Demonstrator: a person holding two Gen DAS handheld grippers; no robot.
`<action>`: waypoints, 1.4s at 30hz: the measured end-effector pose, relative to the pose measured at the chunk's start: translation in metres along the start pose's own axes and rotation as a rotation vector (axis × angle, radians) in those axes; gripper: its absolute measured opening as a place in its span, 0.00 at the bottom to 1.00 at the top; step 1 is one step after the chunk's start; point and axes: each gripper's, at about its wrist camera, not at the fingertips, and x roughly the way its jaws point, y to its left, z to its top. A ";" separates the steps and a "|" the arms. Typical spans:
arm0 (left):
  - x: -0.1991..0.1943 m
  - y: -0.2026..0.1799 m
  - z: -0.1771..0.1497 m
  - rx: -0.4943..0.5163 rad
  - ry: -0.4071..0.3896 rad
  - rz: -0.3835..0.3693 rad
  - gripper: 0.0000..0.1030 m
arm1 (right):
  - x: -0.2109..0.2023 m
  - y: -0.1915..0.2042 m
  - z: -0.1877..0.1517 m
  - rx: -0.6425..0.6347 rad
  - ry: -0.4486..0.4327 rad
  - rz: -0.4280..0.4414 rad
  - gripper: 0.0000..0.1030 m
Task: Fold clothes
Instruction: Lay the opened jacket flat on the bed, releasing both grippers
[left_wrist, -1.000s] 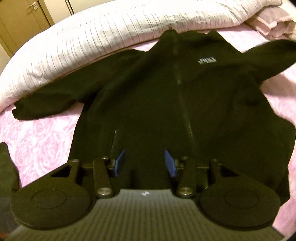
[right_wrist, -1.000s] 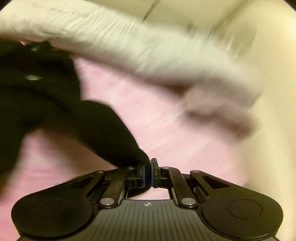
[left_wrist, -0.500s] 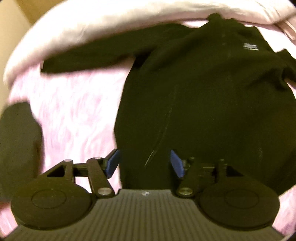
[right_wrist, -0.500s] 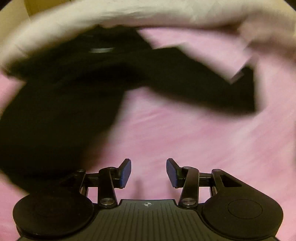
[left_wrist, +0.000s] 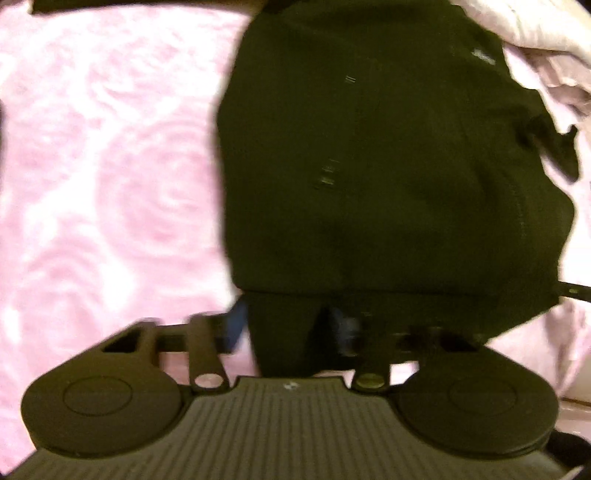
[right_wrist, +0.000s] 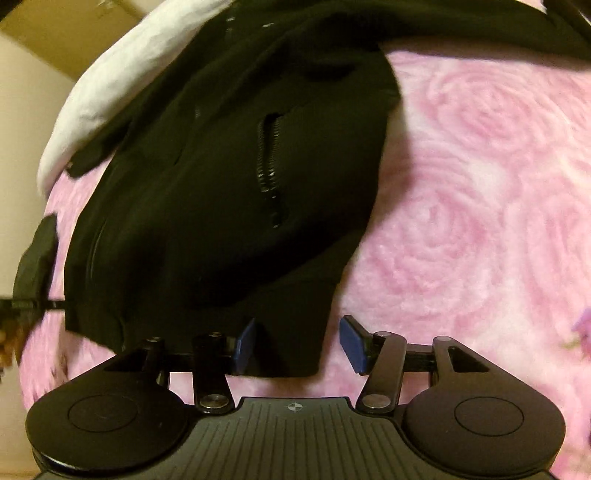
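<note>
A black zip-up jacket lies spread on the pink rose-patterned blanket. My left gripper is open at the jacket's bottom hem, near its left corner, and dark cloth sits between its blue pads. The view is blurred there. In the right wrist view the jacket shows its pocket zip. My right gripper is open too, with the hem's right corner lying between its fingers, nearer the left pad. A sleeve stretches across the top.
A white duvet is bunched along the far side of the bed, also seen in the right wrist view. Pink blanket lies bare to the right of the jacket. A dark object pokes in at the left edge.
My right gripper let go of the sleeve, opened, and came down to the hem's right corner. My left gripper moved left and lower to the hem's left corner, staying open.
</note>
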 end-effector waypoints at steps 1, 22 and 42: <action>0.000 -0.005 -0.001 0.015 -0.003 0.014 0.20 | 0.003 0.000 0.006 0.026 0.020 0.000 0.10; -0.059 -0.083 -0.133 0.081 0.278 -0.118 0.11 | -0.086 0.000 -0.005 -0.145 0.440 -0.223 0.03; -0.039 -0.126 0.171 0.496 -0.166 0.066 0.46 | -0.014 0.047 0.245 -0.461 0.084 -0.219 0.35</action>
